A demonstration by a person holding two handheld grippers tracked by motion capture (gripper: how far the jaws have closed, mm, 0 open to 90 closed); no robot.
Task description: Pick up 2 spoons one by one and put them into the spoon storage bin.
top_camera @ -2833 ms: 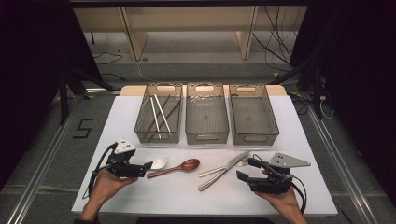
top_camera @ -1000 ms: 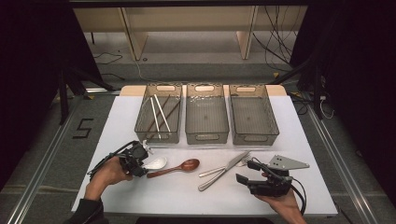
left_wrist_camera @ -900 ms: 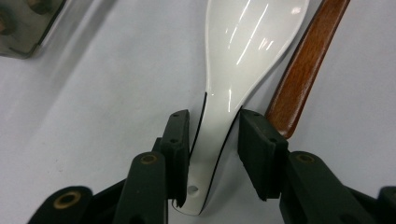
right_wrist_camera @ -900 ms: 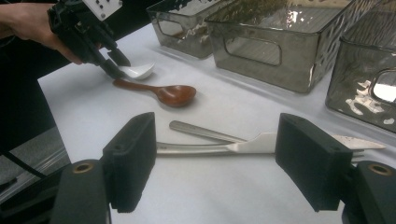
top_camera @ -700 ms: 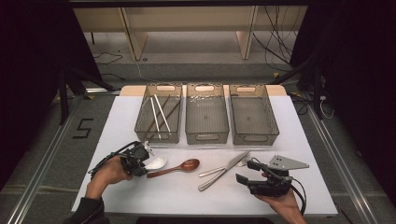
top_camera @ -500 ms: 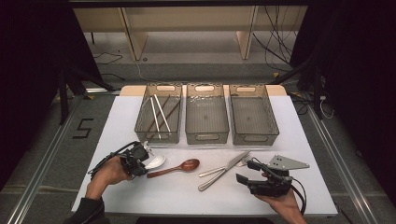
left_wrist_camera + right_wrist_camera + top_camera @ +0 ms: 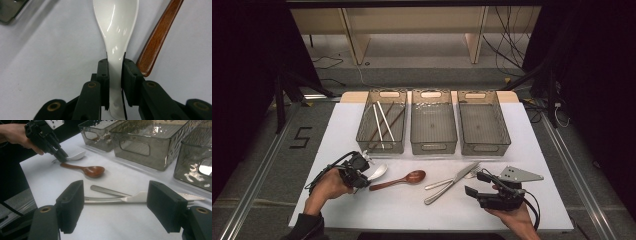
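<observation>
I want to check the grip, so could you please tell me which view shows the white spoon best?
The left gripper view: the white spoon is close up, its handle clamped between the left tongs. The high view shows it small beside the wooden spoon. The right gripper view shows its bowl far off.

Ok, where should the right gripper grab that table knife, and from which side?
Probably the knife by its long bare handle, from above. It lies flat on the white table, crossed by another utensil near the blade, so the handle end nearest the person looks freest. The right gripper is open beside it.
</observation>
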